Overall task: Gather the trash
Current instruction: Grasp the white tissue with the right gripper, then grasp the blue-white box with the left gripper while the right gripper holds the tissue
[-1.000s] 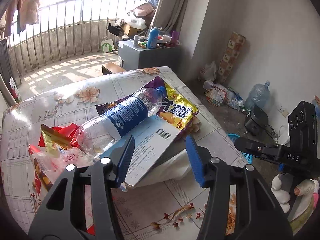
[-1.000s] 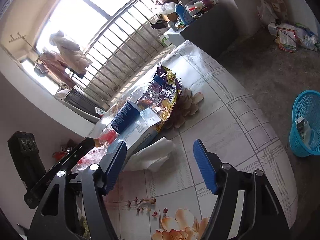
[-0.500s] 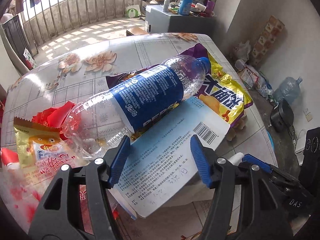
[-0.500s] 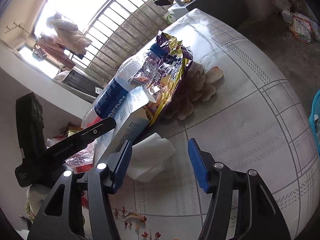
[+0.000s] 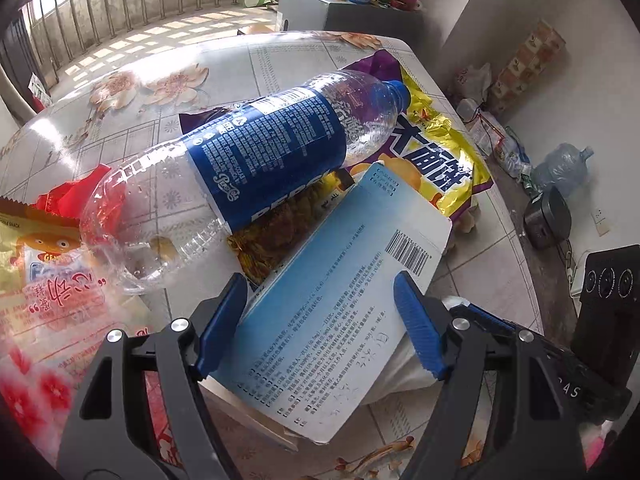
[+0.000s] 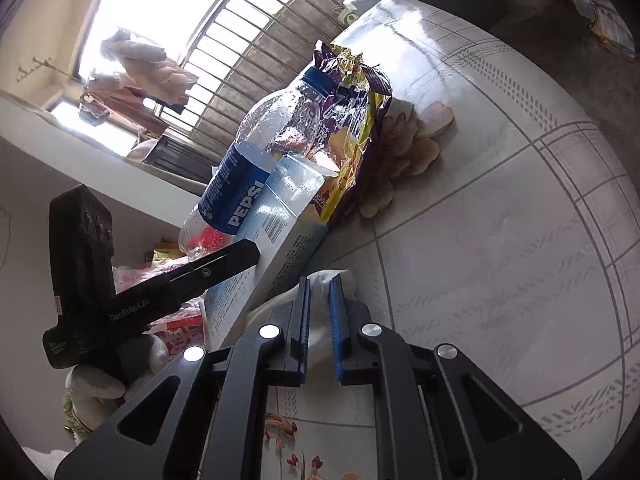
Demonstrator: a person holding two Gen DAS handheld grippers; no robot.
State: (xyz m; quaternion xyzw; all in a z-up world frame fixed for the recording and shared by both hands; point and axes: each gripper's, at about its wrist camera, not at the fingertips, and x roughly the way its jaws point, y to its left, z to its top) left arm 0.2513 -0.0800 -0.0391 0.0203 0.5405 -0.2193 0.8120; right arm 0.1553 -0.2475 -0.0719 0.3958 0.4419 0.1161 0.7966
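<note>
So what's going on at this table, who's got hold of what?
A person with two handheld grippers is clearing trash from a floral table. The right gripper has closed on a white crumpled tissue beside the pile. The left gripper is open, its fingers straddling a light blue box without clamping it. An empty Pepsi bottle lies across a yellow and purple snack bag, untouched.
</note>
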